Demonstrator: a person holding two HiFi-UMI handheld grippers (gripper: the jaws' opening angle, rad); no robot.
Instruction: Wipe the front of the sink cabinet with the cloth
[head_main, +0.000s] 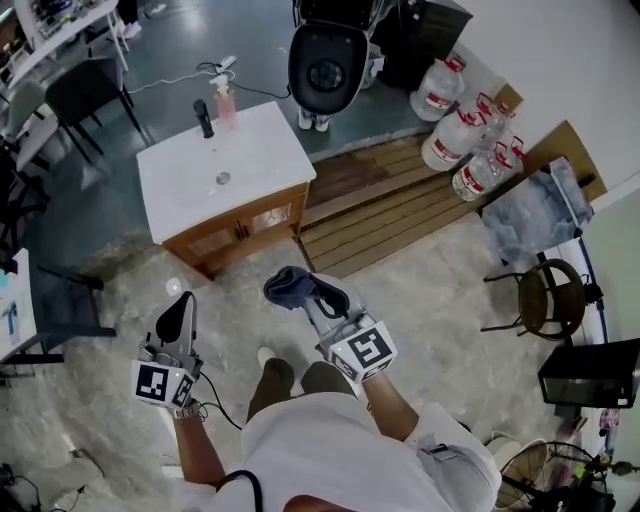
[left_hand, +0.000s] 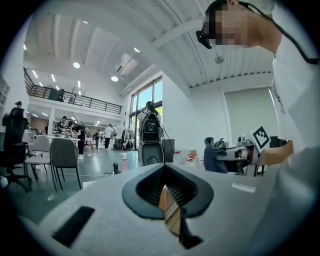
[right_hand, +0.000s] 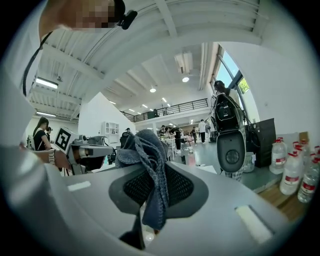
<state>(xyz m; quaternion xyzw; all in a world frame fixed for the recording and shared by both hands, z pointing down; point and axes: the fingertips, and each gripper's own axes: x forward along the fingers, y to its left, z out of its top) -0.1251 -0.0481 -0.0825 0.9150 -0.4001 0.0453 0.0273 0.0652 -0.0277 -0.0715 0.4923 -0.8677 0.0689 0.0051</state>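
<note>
From the head view, my left claw (head_main: 183, 303) sits at the lower left of the frame, its black jaws pressed together with nothing in them. My right claw (head_main: 318, 292) sits just right of centre, pinching the dark blue cloth (head_main: 288, 286), which bunches up above its tips. The sink cabinet (head_main: 240, 232) stands in the upper left part of the frame, well apart from both claws. Its wooden front faces me and its white top carries a black faucet (head_main: 203, 117) and a pink bottle (head_main: 225, 101) at the far edge. To the right of the cabinet lies a slatted wooden platform (head_main: 400, 205). Clear water jugs (head_main: 455, 135) stand in the upper right, and a black machine (head_main: 327, 62) at the top centre. In the left gripper view my jaws fill the lower half of the frame, closed to a thin slit through which a strip of wood shows, and they grip nothing. The right claw appears at the right of the frame with the cloth heaped on it. Grey chairs (left_hand: 62, 154) stand at the left, and the machine and the pink bottle are in the middle distance. In the right gripper view the cloth hangs down the centre of the frame, clamped between my jaws, with its top folded over above them. The left claw shows at the left edge with its marker cube (right_hand: 63, 139), and the jugs stand at the far right beside the machine.
</note>
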